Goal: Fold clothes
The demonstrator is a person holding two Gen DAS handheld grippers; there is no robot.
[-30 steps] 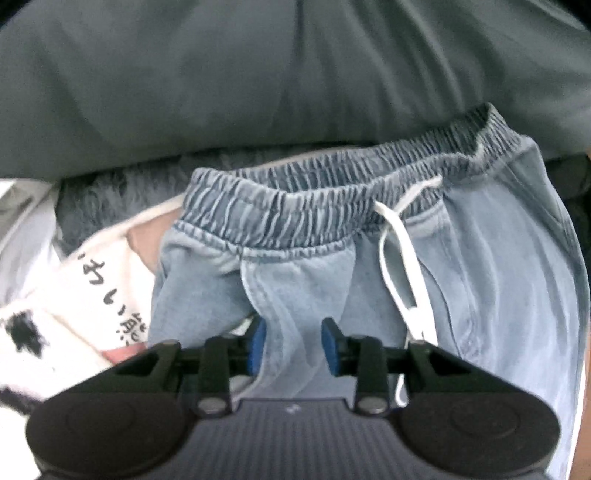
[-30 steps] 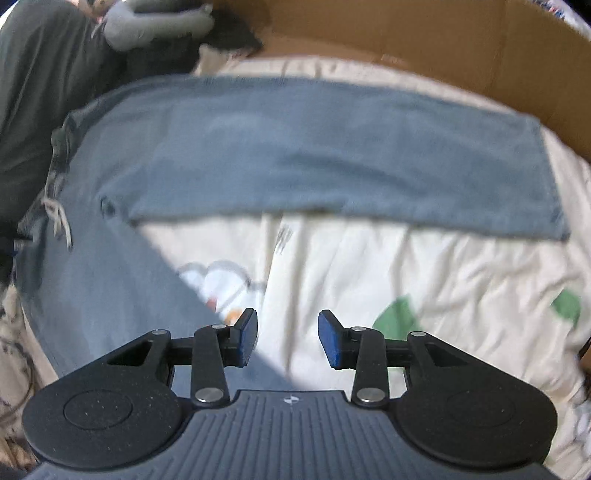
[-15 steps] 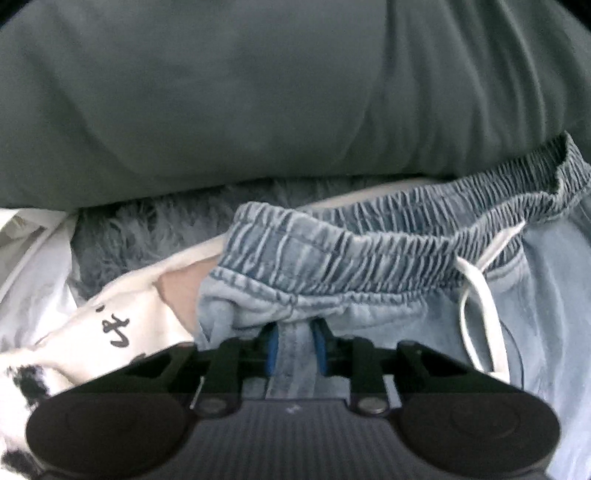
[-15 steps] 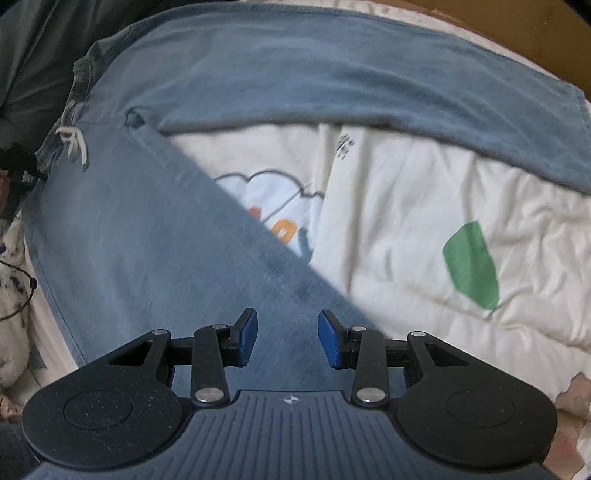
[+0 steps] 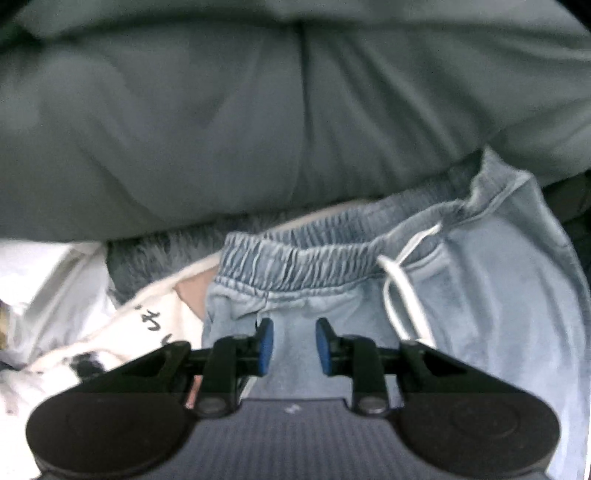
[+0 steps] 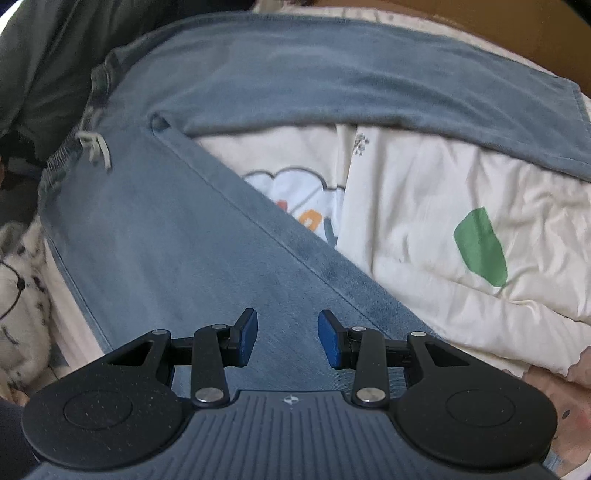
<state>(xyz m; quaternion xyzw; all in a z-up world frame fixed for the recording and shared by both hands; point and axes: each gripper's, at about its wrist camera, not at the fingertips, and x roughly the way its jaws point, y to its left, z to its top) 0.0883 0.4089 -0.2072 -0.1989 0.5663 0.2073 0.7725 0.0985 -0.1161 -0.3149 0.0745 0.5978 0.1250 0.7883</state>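
Observation:
Light blue jeans [image 5: 491,295] with an elastic waistband [image 5: 295,262] and a white drawstring [image 5: 400,295] lie spread on a cream printed quilt [image 6: 424,229]. In the left wrist view my left gripper [image 5: 294,345] is shut on a fold of denim just below the waistband's left end, and the cloth bunches up between the blue pads. In the right wrist view the jeans [image 6: 177,236] spread with one leg along the top and the other running toward me. My right gripper [image 6: 287,338] hovers open over that near leg, nothing between its fingers.
A large grey-green cushion or duvet [image 5: 258,110] rises right behind the waistband. White printed fabric and a fluffy grey item [image 5: 147,254] lie left of the jeans. A brown cardboard wall [image 6: 535,33] borders the quilt's far side. A spotted white plush [image 6: 18,295] sits at the left.
My left gripper went from open to shut on the denim under the waistband, and the waistband has bunched toward it. The right gripper moved from the quilt to over the near leg, staying open.

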